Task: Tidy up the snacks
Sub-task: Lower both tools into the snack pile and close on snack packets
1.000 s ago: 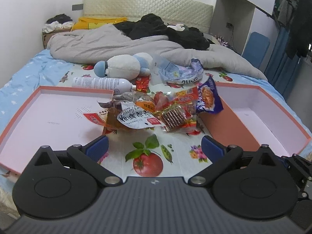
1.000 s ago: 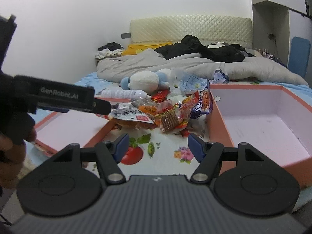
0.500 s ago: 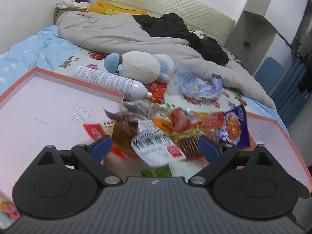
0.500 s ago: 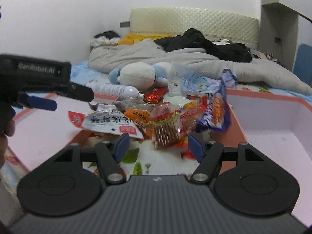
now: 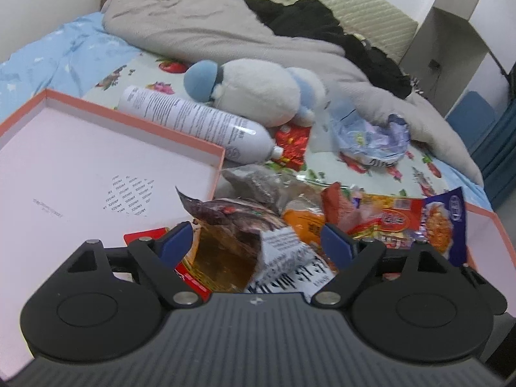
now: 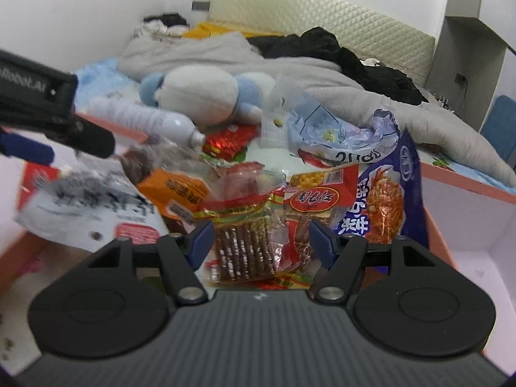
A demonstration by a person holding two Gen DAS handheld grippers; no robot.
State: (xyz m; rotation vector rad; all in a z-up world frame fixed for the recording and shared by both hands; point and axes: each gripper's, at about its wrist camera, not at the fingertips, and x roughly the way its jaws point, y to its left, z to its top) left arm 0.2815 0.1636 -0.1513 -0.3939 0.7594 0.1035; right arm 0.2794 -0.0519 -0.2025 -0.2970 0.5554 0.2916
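A heap of snack packets lies on the bed between two pink-lined boxes with orange rims. My left gripper [image 5: 256, 242] is open, its jaws on either side of a white packet with black lettering [image 5: 283, 258] and a clear brown one [image 5: 225, 245]. My right gripper [image 6: 261, 240] is open around a clear pack of brown biscuit sticks [image 6: 245, 251]. A red packet [image 6: 317, 198], an orange packet [image 6: 179, 193] and a blue noodle bag [image 6: 387, 193] lie close by. The left gripper also shows in the right wrist view [image 6: 29, 148].
The left box [image 5: 80, 167] and the right box [image 6: 467, 225] flank the heap. Behind it lie a white spray bottle [image 5: 193, 119], a white and blue plush toy [image 5: 258, 93], a crumpled pale bag [image 5: 371, 138], a grey duvet and dark clothes.
Both grippers have moved forward and down into the snack heap. The packets now sit between the open jaws of each. Nothing has been taken hold of.
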